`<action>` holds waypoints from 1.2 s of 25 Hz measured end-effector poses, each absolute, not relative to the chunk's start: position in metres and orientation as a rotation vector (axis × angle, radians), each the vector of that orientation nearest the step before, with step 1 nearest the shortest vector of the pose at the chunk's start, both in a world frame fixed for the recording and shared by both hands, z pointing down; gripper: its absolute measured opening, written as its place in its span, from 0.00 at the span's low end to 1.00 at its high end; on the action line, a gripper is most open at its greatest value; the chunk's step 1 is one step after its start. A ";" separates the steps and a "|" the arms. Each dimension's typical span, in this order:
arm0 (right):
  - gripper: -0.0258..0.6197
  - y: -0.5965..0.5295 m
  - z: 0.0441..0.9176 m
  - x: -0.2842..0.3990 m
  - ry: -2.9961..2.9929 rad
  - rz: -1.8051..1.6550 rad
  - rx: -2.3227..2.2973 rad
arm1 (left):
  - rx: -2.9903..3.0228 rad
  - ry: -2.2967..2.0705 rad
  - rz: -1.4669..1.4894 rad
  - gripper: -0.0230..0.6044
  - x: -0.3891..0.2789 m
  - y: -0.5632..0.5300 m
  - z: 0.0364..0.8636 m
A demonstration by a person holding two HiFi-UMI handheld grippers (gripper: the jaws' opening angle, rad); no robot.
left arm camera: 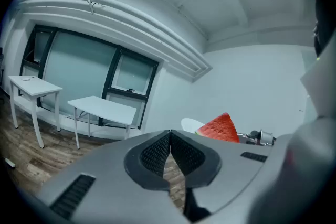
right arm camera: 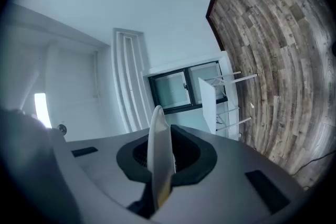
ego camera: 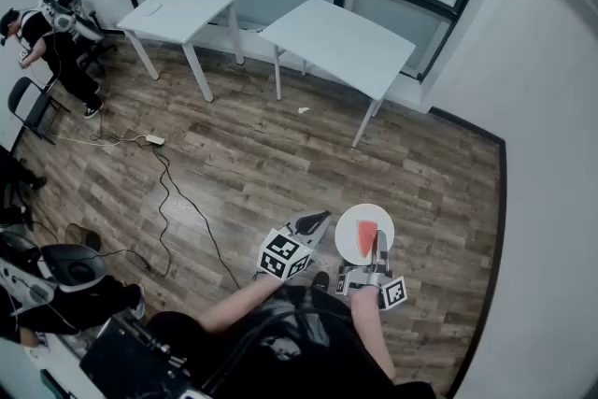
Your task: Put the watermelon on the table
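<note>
Head view: the watermelon (ego camera: 365,239), a red wedge, lies on a white plate (ego camera: 347,221), well short of the near white table (ego camera: 341,42). The right gripper (ego camera: 377,249) is clamped on the plate's rim at the side away from the table. The right gripper view confirms this, with the rim edge-on between the pads. The left gripper (ego camera: 315,221) is about as far from the table as the plate, its jaws closed on nothing. The table stands ahead of us and slightly left across the wood floor (ego camera: 243,163), its top bare. We judge the coming move is a carry toward the table, with the right hand bearing the load alone and the plate kept level.
</note>
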State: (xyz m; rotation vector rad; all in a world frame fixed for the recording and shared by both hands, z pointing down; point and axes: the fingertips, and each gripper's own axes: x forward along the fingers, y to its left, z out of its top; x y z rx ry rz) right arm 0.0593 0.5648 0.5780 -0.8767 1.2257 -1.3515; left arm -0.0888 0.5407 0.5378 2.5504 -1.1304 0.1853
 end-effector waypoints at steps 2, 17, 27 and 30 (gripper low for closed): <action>0.08 0.561 0.575 0.055 1.234 -1.353 -0.864 | 2.551 -1.135 0.184 0.04 -0.092 0.539 0.536; 0.08 0.558 0.574 0.031 1.205 -1.306 -0.767 | 2.513 -1.102 0.153 0.04 -0.124 0.533 0.549; 0.08 0.554 0.594 -0.001 1.233 -1.361 -0.906 | 2.451 -1.070 0.177 0.04 -0.161 0.517 0.577; 0.08 0.526 0.599 -0.001 1.257 -1.368 -0.943 | 2.442 -1.098 0.180 0.04 -0.167 0.496 0.578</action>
